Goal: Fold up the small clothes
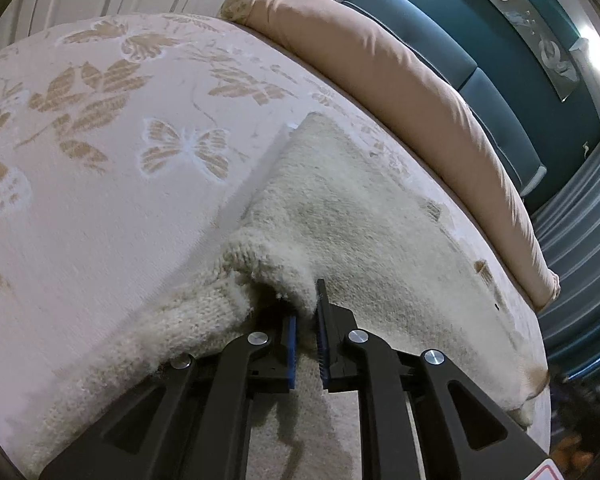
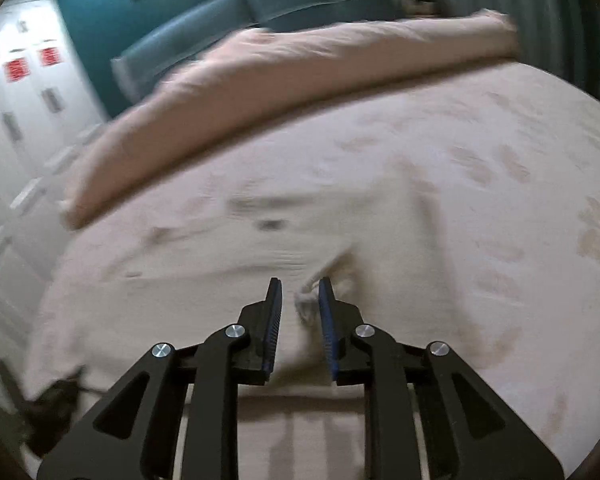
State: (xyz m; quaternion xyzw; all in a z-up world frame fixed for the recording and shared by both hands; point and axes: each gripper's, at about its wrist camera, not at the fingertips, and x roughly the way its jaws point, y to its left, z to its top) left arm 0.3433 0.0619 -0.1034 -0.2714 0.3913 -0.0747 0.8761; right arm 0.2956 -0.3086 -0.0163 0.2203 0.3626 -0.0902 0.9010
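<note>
A cream knitted garment (image 1: pixel 340 208) lies spread on the patterned bedspread (image 1: pixel 100 184). My left gripper (image 1: pixel 306 300) is shut on a raised fold of the garment's near edge, which bunches between the blue pads (image 1: pixel 323 320). In the blurred right wrist view the garment (image 2: pixel 340 216) lies flat on the bed. My right gripper (image 2: pixel 298 288) is open, jaws apart, with a small tuft of the garment's edge (image 2: pixel 306 304) against the right pad.
A long beige pillow (image 1: pixel 400 92) runs along the far side of the bed, also in the right wrist view (image 2: pixel 260 92). Behind it is a teal headboard (image 1: pixel 480 80). White wardrobe doors (image 2: pixel 24 92) stand at the left.
</note>
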